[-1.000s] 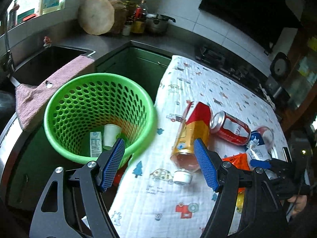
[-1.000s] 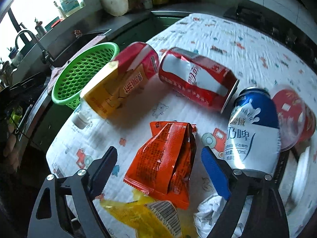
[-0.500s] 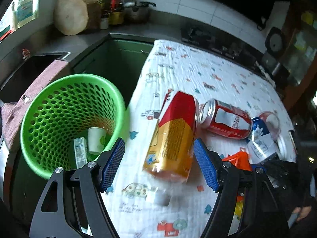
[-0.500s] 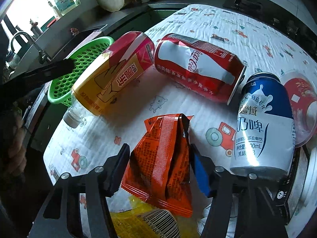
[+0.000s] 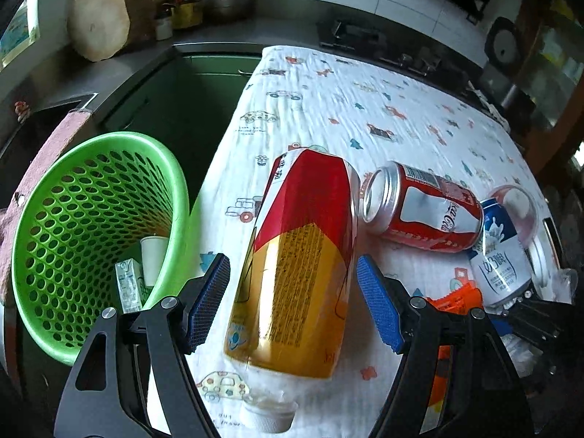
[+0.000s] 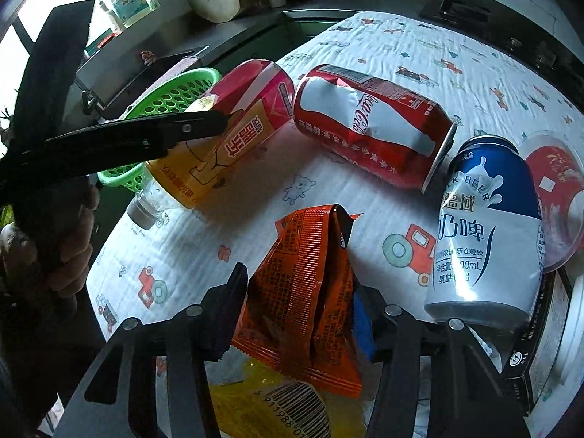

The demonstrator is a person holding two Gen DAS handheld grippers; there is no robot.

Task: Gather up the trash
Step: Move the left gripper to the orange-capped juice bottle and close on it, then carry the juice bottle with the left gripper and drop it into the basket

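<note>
A red and yellow plastic bottle lies on the patterned cloth, its cap toward me. My left gripper stands open astride it, and neither blue pad touches it. In the right wrist view an orange snack wrapper stands pinched into a peak between the jaws of my right gripper, which are closing on it. A crushed red cola can and a blue and white can lie beyond. The green basket sits off the table's left edge and holds a paper cup and a small carton.
A yellow wrapper lies under the orange one. A clear cup with a red lid lies at the right, beside a dark box. A person's hand holds the left gripper. A kitchen counter and sink run behind the basket.
My left gripper has swung from above the basket to the right and down over the bottle. The right jaws have come together on the orange wrapper, which now bulges upward.
</note>
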